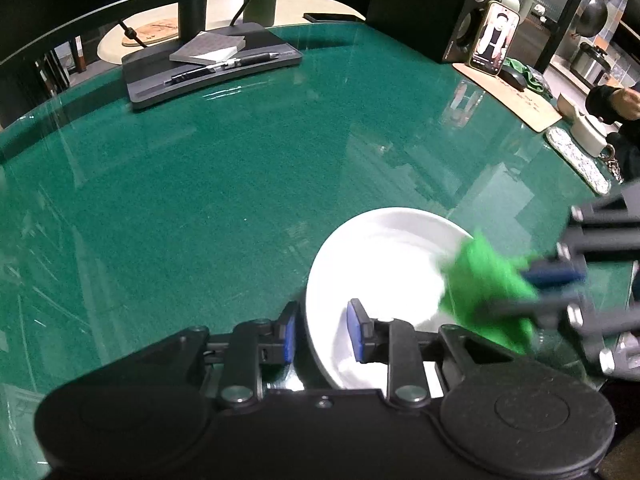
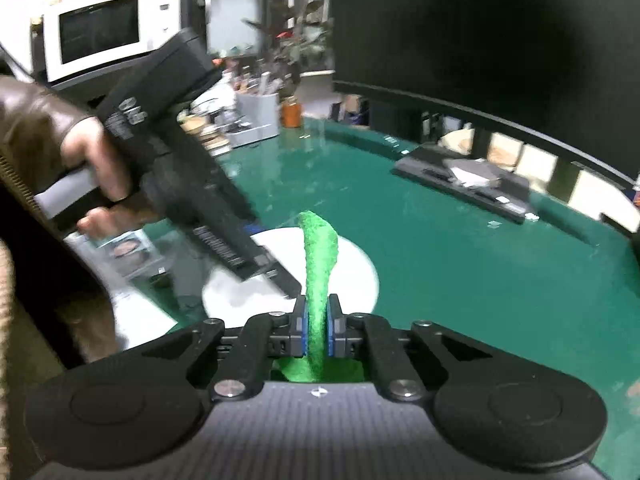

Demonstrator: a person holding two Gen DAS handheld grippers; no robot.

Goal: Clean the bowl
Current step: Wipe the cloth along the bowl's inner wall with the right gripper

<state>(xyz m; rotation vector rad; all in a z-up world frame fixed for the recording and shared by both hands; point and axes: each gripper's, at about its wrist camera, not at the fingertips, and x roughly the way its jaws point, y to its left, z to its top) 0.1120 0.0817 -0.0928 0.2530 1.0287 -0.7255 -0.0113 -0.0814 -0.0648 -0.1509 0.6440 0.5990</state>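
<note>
The bowl (image 1: pixel 384 276) was round, white and glossy, and it sat on the green bench (image 1: pixel 200 200), whose surface was shiny with fine scratches. The left tool (image 1: pixel 322 330) pointed steeply down, its 2 blue pads clamped on the near rim of the bowl. The right tool (image 2: pixel 318 330) was closed on a fuzzy green cloth (image 2: pixel 320 256), which stood folded over the bowl

The left wrist view looks steeply down over its gripper (image 1: pixel 322 330), close above the bowl (image 1: pixel 384 264) on the table (image 1: pixel 200 200). The right wrist view looks more shallowly across the same bowl (image 2: pixel 356 268) and table (image 2: pixel 460 264), both views also catching the far monitor stand (image 1: pixel 208 68).
</note>
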